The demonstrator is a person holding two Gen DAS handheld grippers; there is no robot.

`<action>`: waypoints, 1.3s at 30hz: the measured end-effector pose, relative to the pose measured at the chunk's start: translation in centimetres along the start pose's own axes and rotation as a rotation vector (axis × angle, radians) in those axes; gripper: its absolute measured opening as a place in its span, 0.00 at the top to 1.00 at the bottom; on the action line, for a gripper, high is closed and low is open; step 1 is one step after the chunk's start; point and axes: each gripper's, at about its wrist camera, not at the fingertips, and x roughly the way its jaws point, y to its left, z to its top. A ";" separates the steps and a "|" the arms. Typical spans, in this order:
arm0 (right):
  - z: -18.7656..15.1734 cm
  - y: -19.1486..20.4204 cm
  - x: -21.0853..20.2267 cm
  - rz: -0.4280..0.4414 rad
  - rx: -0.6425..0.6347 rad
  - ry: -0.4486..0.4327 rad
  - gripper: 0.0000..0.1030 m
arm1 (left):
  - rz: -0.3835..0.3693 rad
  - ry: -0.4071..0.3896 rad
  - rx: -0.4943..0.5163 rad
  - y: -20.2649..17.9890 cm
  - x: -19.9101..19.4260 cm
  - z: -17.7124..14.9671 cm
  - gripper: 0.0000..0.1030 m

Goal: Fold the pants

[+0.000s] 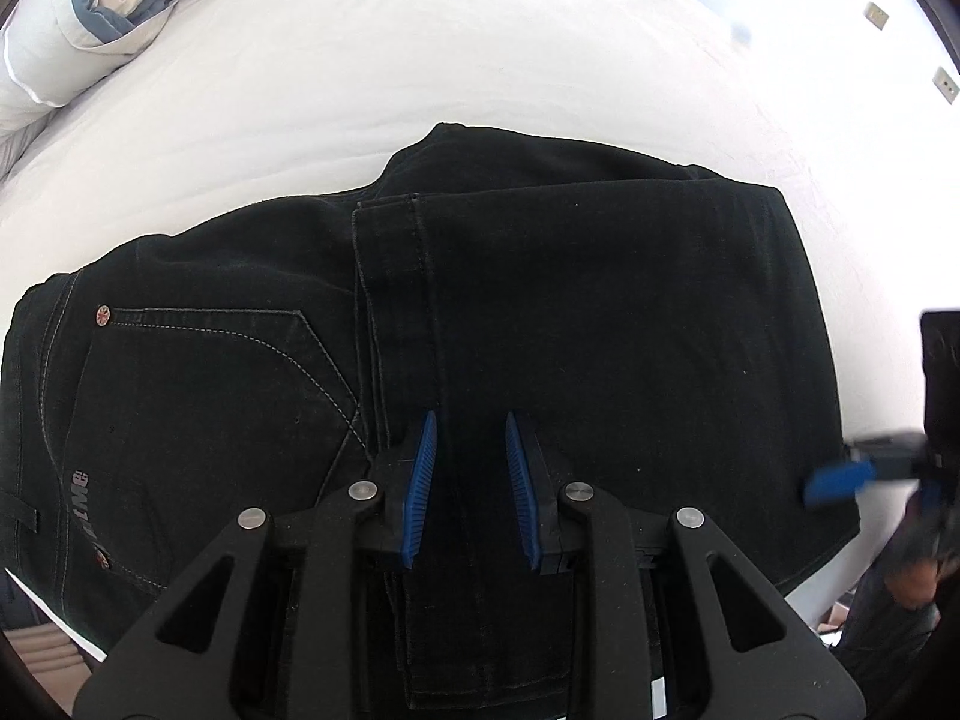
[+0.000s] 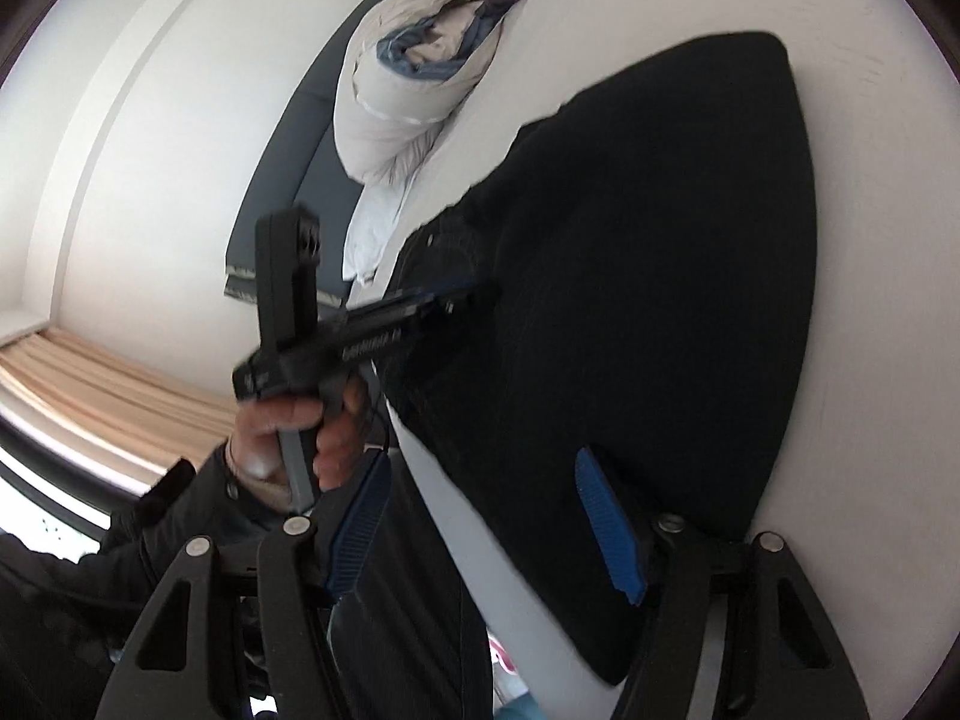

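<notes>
Left tongs [image 1: 470, 483] hover low over the black denim pants [image 1: 540, 312], blue ribbed pads narrowly apart with dark cloth showing in the gap; whether the pads actually pinch a fold can't be told from this view. Right tongs [image 2: 492, 531] stand wide apart, nothing between the pads, with the near rounded edge of the pants just past the right-hand pad (right wrist view is motion-blurred).

Pants lie on the white bed sheet [image 1: 420, 60], filling the centre and lower part of the left wrist frame. Judged progress: well along. Legs look already laid one on the other and doubled back toward the waist, hem edge with its stitched seam sitting at upper middle of the bundle, back pocket with copper rivet [image 1: 103, 314] exposed at left of frame. Bundle is compact, edges fairly square.

Left to do, probably: one more fold to halve it, or just smoothing and release.

Rolled white-and-blue duvet [image 1: 102, 0] sits upper left, well apart from the pants. Person's hand [image 2: 288, 444] holds the left gripper handle at centre left in the right wrist view.
</notes>
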 end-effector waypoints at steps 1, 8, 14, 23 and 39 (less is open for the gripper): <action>-1.1 0.3 -0.3 -0.002 -0.012 0.003 0.34 | 0.005 -0.002 -0.002 -1.2 0.4 -0.3 0.77; -4.2 2.1 -0.2 -0.041 -0.051 0.102 0.34 | 0.027 -0.006 -0.002 -2.0 0.0 -0.5 0.77; -1.4 2.4 -4.5 0.030 -0.032 -0.067 0.34 | 0.023 -0.011 -0.002 -1.9 0.4 -1.0 0.77; 6.1 -2.5 -3.3 -0.016 0.126 -0.205 0.17 | 0.016 -0.020 -0.012 -2.0 0.8 -1.4 0.77; 5.6 -2.3 -1.3 -0.164 0.072 -0.175 0.15 | -0.094 -0.452 -0.659 15.4 -12.2 -14.5 0.10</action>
